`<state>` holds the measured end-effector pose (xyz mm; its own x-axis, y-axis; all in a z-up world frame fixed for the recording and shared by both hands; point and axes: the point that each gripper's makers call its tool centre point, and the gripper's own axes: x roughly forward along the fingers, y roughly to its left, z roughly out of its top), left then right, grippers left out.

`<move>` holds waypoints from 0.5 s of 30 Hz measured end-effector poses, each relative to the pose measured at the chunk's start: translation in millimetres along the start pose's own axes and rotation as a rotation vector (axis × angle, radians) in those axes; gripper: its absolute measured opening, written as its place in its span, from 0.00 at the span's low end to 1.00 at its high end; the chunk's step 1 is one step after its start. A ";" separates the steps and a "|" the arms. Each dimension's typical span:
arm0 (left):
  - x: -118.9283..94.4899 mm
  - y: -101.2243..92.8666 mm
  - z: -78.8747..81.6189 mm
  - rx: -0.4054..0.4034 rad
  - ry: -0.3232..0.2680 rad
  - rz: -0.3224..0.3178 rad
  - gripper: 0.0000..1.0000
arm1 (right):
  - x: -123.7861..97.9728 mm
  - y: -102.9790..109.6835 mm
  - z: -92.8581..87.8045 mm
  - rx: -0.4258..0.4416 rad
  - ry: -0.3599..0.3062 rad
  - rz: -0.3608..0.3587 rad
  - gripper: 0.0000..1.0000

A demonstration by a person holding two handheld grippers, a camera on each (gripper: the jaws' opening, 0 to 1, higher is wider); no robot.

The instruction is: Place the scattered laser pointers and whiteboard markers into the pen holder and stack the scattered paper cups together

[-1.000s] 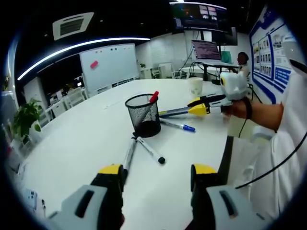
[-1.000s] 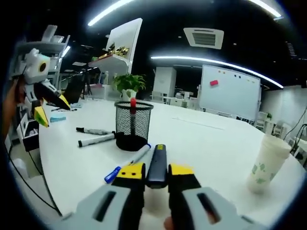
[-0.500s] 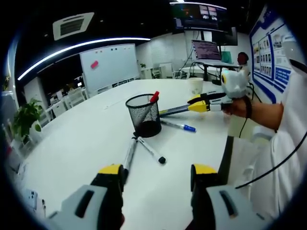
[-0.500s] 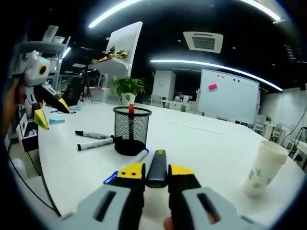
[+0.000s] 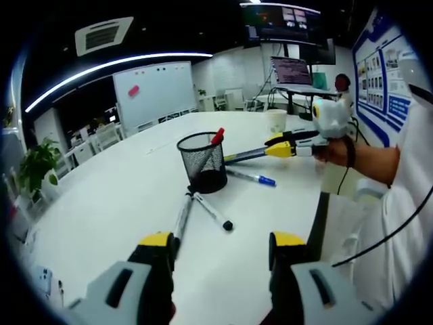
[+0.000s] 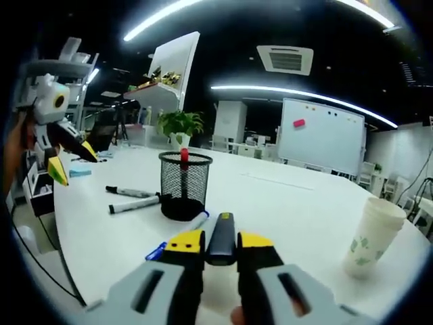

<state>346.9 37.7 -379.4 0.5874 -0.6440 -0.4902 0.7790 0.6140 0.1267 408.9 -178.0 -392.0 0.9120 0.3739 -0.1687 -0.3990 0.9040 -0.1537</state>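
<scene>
A right claw [image 6: 211,245] carries a dark, flat-bodied laser pointer [image 6: 220,237] clamped between its yellow-tipped jaws, aimed toward a black mesh pen holder [image 6: 184,184] standing on a white tabletop [image 6: 284,203]. A red-capped marker [image 6: 184,158] already stands inside the holder. Two black-capped whiteboard markers [image 6: 135,198] lie beside its base, and a blue-capped pen [image 6: 177,233] lies just in front of it. A stack of paper cups [image 6: 373,233] stands well apart, near the tabletop's far edge.

The left claw [image 5: 218,247] hangs over the tabletop with its jaws spread and nothing between them. From that side, the right claw [image 5: 287,145] is seen holding the pointer out level toward the holder [image 5: 203,162].

The risk from here appears to be the approach: the pointer is gripped near one end and held almost flat, so it could strike the rim and tip the light mesh holder, or glance off onto the tabletop, unless tilted upright first. No brand or label can be read; the wall posters are too blurred.
</scene>
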 end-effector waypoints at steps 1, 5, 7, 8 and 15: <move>0.1 -0.1 0.2 0.000 0.000 0.000 0.57 | -0.1 -0.1 0.3 0.001 -0.001 0.000 0.18; 0.5 -1.1 0.9 0.004 -0.001 -0.002 0.57 | -1.2 -1.8 1.7 0.004 -0.008 -0.007 0.18; 1.4 -1.6 0.4 -0.002 -0.004 -0.006 0.57 | -1.6 -2.3 1.8 0.005 -0.010 -0.010 0.18; 2.4 -1.2 -0.9 -0.003 -0.001 -0.005 0.57 | -1.5 -2.6 1.6 0.005 -0.009 -0.011 0.18; 3.0 0.4 -3.5 -0.001 0.010 0.000 0.57 | -0.1 -3.1 -0.1 0.012 -0.004 -0.010 0.18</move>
<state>348.2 37.6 -383.7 0.5852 -0.6395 -0.4985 0.7787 0.6146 0.1257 410.1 -180.8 -391.6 0.9161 0.3660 -0.1634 -0.3892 0.9099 -0.1436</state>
